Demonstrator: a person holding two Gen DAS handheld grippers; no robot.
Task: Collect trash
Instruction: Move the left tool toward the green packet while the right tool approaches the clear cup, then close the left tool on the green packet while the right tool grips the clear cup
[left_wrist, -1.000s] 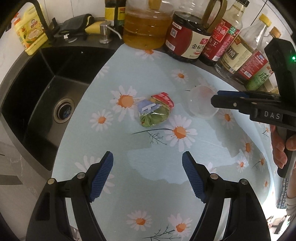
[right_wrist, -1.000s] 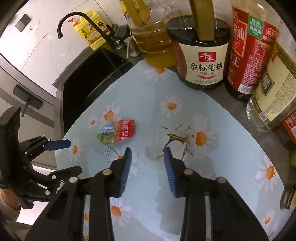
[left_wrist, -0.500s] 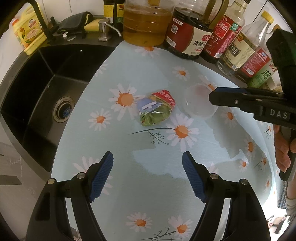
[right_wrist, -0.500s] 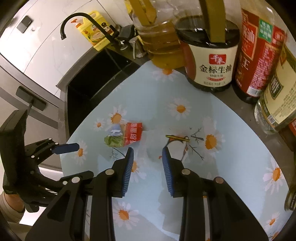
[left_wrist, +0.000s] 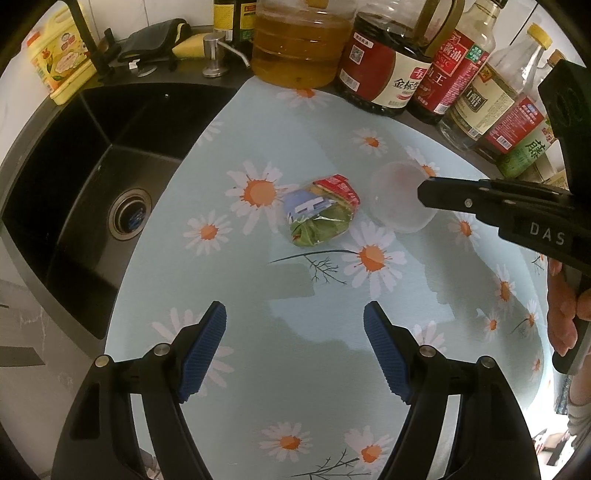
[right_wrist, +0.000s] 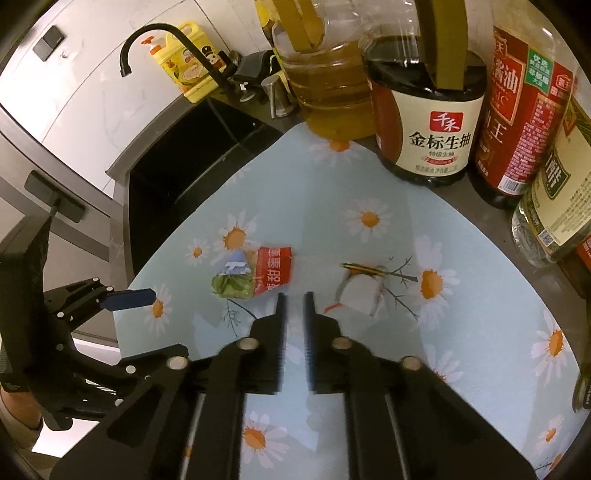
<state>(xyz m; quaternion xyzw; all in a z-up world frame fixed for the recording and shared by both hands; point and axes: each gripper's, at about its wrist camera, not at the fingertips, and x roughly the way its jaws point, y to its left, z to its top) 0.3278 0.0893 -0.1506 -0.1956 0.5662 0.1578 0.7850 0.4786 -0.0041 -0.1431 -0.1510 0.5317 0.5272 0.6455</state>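
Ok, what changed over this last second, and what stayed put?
The right tool is closing: its jaws, apart around the clear cup before, now stand almost together at the cup; whether they pinch its wall I cannot tell. The left tool stayed open and still; the snack wrapper and cup have not moved.

The right gripper (right_wrist: 294, 299), jaws nearly together, points between a crumpled wrapper (right_wrist: 255, 275) and a clear cup (right_wrist: 364, 291).

sink (left_wrist: 74, 192) | faucet (right_wrist: 177, 48) | oil jug (left_wrist: 299, 40) | sauce bottles (right_wrist: 428, 122) | daisy mat (left_wrist: 295, 332)
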